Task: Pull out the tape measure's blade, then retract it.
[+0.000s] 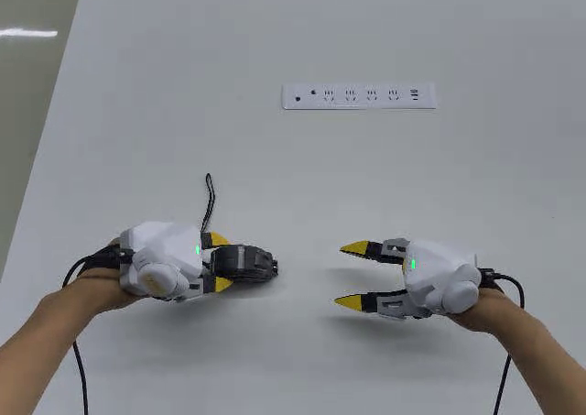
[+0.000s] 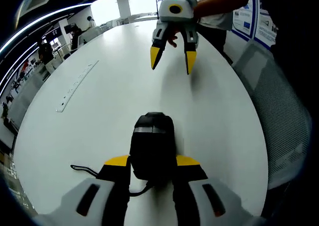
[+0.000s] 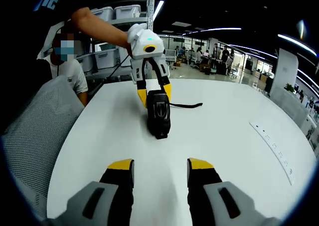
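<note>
A black tape measure [image 1: 245, 263] lies on the white table, its blade drawn in. My left gripper [image 1: 220, 262] is shut on its rear end, a yellow tip on each side; in the left gripper view the tape measure [image 2: 152, 145] sits between the fingertips [image 2: 116, 161]. Its black wrist strap [image 1: 209, 200] trails away across the table. My right gripper [image 1: 354, 274] stands open to the right, tips pointed at the tape measure with a gap between them. The right gripper view shows the tape measure [image 3: 159, 111] ahead, with the left gripper [image 3: 154, 92] behind it.
A white power strip [image 1: 359, 95] lies flat at the far middle of the table [image 1: 439, 186]. A mesh chair [image 3: 30, 131] stands beside the table edge. Cables trail from both grippers toward me.
</note>
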Action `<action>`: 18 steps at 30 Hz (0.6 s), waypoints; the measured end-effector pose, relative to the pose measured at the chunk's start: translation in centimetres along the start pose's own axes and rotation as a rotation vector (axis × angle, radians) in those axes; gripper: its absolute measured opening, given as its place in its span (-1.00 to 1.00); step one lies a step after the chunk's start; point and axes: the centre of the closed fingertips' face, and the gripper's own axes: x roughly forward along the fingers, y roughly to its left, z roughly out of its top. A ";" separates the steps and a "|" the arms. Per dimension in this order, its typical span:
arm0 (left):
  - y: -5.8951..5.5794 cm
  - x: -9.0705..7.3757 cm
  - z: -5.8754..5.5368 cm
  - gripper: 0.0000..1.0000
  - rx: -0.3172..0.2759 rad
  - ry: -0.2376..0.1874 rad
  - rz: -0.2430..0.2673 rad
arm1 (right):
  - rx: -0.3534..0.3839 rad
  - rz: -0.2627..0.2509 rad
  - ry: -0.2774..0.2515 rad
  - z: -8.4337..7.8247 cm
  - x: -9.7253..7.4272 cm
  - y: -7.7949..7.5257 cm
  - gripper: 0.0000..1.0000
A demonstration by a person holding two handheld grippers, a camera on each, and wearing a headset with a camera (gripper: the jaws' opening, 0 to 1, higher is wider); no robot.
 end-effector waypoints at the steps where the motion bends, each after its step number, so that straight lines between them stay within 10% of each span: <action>1: 0.0 0.0 0.0 -0.43 -0.001 -0.002 -0.008 | -0.005 0.004 -0.003 0.1 0.3 -0.1 -0.18; 18: -0.1 0.1 0.2 -0.46 0.004 -0.026 -0.041 | -0.020 0.087 -0.017 0.8 5.4 -0.4 -0.33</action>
